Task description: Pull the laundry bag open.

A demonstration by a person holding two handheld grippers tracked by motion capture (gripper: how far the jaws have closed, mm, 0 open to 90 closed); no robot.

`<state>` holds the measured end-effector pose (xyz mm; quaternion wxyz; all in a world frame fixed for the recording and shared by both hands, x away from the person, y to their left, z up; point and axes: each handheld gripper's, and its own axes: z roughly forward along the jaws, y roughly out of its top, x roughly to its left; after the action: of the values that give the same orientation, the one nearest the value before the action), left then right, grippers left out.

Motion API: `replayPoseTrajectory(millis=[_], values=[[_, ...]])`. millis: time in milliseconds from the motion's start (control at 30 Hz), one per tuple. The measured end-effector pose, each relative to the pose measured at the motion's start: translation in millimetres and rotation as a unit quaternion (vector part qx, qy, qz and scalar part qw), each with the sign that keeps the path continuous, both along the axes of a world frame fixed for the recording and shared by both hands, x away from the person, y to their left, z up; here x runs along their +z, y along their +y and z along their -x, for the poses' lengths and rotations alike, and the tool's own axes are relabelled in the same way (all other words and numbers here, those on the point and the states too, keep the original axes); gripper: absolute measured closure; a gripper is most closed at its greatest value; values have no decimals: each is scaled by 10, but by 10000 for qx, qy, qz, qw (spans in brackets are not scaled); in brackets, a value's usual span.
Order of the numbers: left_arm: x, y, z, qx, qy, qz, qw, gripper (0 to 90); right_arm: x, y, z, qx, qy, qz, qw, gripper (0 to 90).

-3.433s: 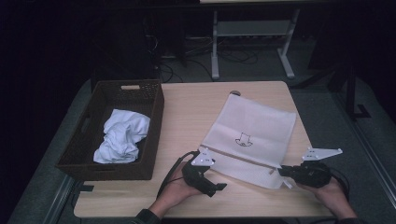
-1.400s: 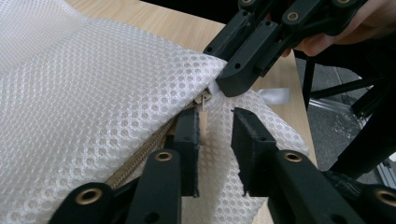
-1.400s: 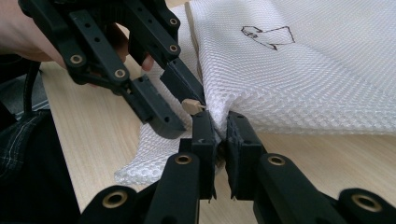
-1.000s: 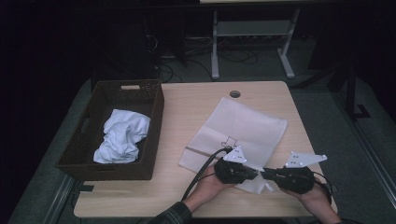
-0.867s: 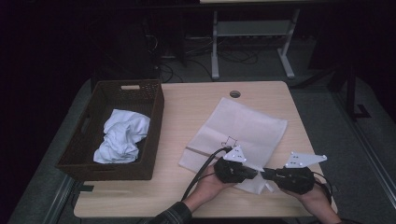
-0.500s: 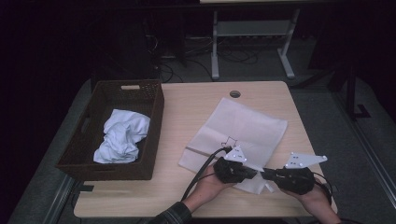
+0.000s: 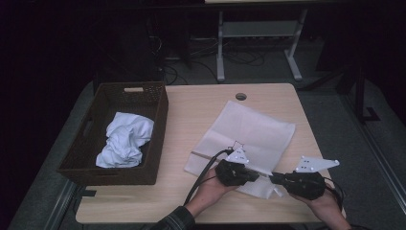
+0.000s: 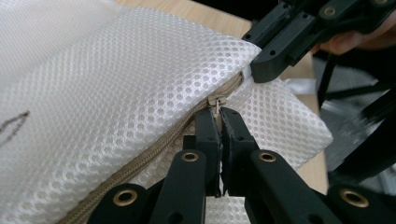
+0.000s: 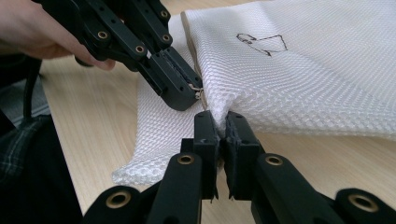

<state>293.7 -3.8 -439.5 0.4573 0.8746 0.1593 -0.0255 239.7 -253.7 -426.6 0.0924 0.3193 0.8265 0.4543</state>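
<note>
A white mesh laundry bag [image 7: 249, 136] lies flat on the wooden table [image 7: 191, 110], with a tan zipper along its near edge. My left gripper [image 8: 219, 114] is shut on the small metal zipper pull [image 8: 217, 101] at the bag's near corner. My right gripper [image 9: 219, 119] is shut on the mesh fabric [image 9: 289, 88] of that same corner, right beside the left one. In the high view the left gripper [image 7: 256, 176] and the right gripper [image 7: 274, 178] meet tip to tip at the bag's front edge.
A dark woven basket [image 7: 158, 112] at the table's left holds a crumpled white cloth [image 7: 124, 143]. A round cable hole [image 7: 241, 96] sits near the table's far edge. A metal stand [image 7: 258, 33] is on the floor behind.
Since the oldest frame the bag has been folded or shifted and both grippers have come together at its near corner. Over the last second nothing has visibly moved.
</note>
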Motion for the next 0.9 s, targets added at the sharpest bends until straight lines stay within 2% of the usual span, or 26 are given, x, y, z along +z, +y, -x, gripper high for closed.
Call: replayPoseTrajectory(millis=[33, 667, 700, 733, 767, 800, 833, 867, 900], values=[[-12, 12, -18, -9, 73, 31, 10000, 877, -2, 13, 6, 19, 1, 32, 10000, 836], [-53, 9, -40, 35, 137, -107, 9998, 878, -22, 69, 12, 1, -29, 211, 9998, 837], [-68, 34, -58, 180, 55, -219, 9996, 877, -23, 70, 15, -38, -42, 260, 9996, 837], [-68, 34, -58, 180, 55, -219, 9996, 878, -23, 70, 15, -38, -42, 260, 9996, 837], [-75, 67, -88, 177, 210, -101, 9996, 878, -20, 52, 12, -62, -43, 248, 9997, 837], [-63, 75, -89, 161, 207, -107, 9996, 877, -19, 30, 7, -57, -13, 183, 9998, 837], [-51, 64, -71, 144, 65, -203, 9997, 877, -16, 38, 11, -40, -23, 178, 9998, 837], [-50, 61, -67, 142, 44, -227, 9996, 877, -16, 38, 11, -40, -23, 178, 9998, 837], [-63, 76, -90, 123, 151, -193, 9996, 877, -14, 45, 14, -28, -36, 189, 9998, 837]])
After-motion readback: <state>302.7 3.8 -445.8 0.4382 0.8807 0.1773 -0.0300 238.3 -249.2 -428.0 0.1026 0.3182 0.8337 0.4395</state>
